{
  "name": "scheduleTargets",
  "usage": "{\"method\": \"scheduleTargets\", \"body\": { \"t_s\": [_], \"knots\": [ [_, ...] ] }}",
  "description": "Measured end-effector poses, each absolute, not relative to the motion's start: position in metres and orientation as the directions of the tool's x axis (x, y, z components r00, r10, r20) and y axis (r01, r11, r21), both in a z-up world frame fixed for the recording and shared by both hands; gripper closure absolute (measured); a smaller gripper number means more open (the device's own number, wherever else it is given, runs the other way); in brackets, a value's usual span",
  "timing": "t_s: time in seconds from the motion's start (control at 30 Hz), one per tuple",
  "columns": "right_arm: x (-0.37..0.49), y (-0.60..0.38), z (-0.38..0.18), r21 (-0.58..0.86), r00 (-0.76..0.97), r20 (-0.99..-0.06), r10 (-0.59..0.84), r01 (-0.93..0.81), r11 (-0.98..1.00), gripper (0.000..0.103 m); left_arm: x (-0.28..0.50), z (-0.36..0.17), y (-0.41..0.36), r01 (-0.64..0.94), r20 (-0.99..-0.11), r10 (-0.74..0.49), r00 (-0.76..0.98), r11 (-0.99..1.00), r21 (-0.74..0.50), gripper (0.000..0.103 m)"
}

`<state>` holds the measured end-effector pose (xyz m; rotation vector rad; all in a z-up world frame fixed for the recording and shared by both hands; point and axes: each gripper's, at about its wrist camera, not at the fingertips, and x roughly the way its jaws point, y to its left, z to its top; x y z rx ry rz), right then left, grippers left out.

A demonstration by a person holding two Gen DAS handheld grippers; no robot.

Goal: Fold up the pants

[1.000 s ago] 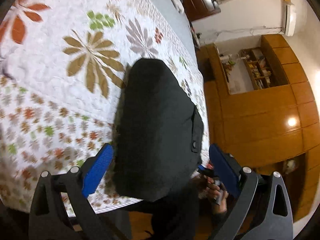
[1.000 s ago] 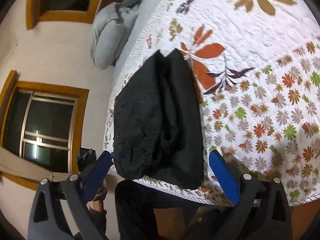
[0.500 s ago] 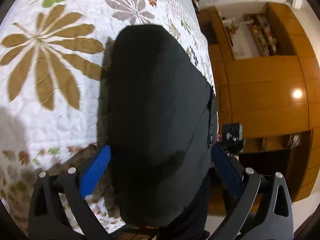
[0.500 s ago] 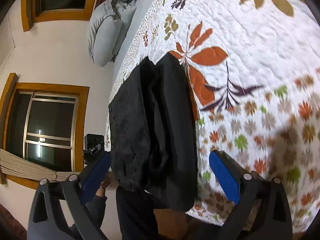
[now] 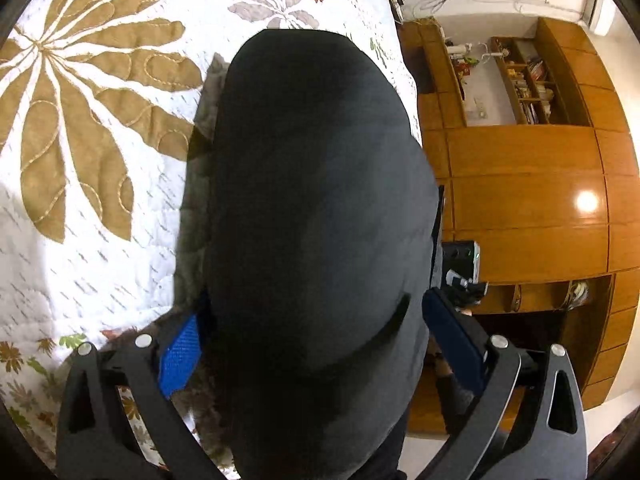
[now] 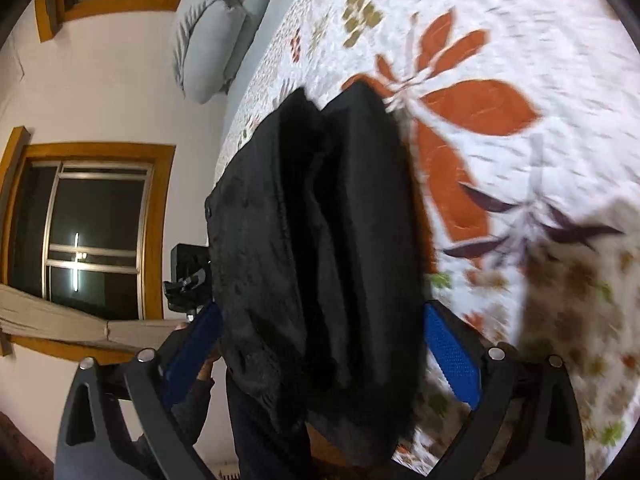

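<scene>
Black pants [image 5: 316, 208] lie folded in a thick bundle on the flowered quilt [image 5: 92, 128], near the bed's edge. My left gripper [image 5: 316, 344] is open, its blue fingers [image 5: 180, 354] on either side of the bundle's near end. In the right wrist view the pants [image 6: 320, 240] show stacked layers and a rough top fold. My right gripper [image 6: 324, 344] is open too, straddling the near end of the bundle. Neither gripper is closed on the cloth. The opposite gripper [image 5: 464, 268] shows past the bundle's right side.
A wooden wardrobe and shelves [image 5: 528, 184] stand beyond the bed's edge. Grey pillows [image 6: 212, 36] lie at the head of the bed, and a dark window [image 6: 92, 224] is in the wall. The quilt [image 6: 520, 80] stretches wide to the right of the pants.
Both grippers have moved in closer and lower over the folded pants, so the bundle now fills the space between the open fingers. The pants have not moved.
</scene>
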<state>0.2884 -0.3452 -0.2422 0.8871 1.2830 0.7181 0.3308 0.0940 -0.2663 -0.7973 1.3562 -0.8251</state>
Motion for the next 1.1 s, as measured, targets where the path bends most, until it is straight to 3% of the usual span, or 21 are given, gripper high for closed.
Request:
{"method": "scheduleTargets", "body": {
  "t_s": [0.17, 0.3, 0.37, 0.47, 0.63, 0.73, 1.1],
  "knots": [
    [0.299, -0.327, -0.247, 0.865, 0.136, -0.498, 0.857, 0.01, 0.501, 0.003, 0.334, -0.267, 0.085, 0.041, -0.535, -0.844, 0.03, 0.536, -0.843, 0.003],
    [0.3, -0.323, -0.244, 0.853, 0.148, -0.517, 0.843, 0.008, 0.522, 0.005, 0.334, -0.263, 0.078, 0.063, -0.569, -0.821, 0.032, 0.57, -0.819, 0.011],
    [0.299, -0.32, -0.242, 0.849, 0.146, -0.523, 0.84, -0.001, 0.529, 0.014, 0.335, -0.263, 0.076, 0.045, -0.568, -0.822, 0.033, 0.569, -0.821, 0.019],
    [0.299, -0.316, -0.237, 0.853, 0.151, -0.515, 0.844, -0.012, 0.522, 0.043, 0.334, -0.26, 0.081, 0.021, -0.558, -0.828, 0.05, 0.559, -0.829, 0.029],
    [0.297, -0.313, -0.223, 0.855, 0.168, -0.502, 0.848, -0.047, 0.516, 0.059, 0.333, -0.254, 0.087, 0.021, -0.545, -0.836, 0.067, 0.548, -0.837, 0.042],
    [0.298, -0.31, -0.214, 0.86, 0.175, -0.49, 0.854, -0.063, 0.506, 0.061, 0.333, -0.249, 0.092, 0.029, -0.536, -0.841, 0.076, 0.539, -0.842, 0.046],
    [0.326, -0.276, -0.186, 0.861, 0.168, -0.47, 0.867, -0.128, 0.492, 0.062, 0.343, -0.218, 0.101, 0.08, -0.556, -0.824, 0.11, 0.565, -0.821, 0.046]
  ]
}}
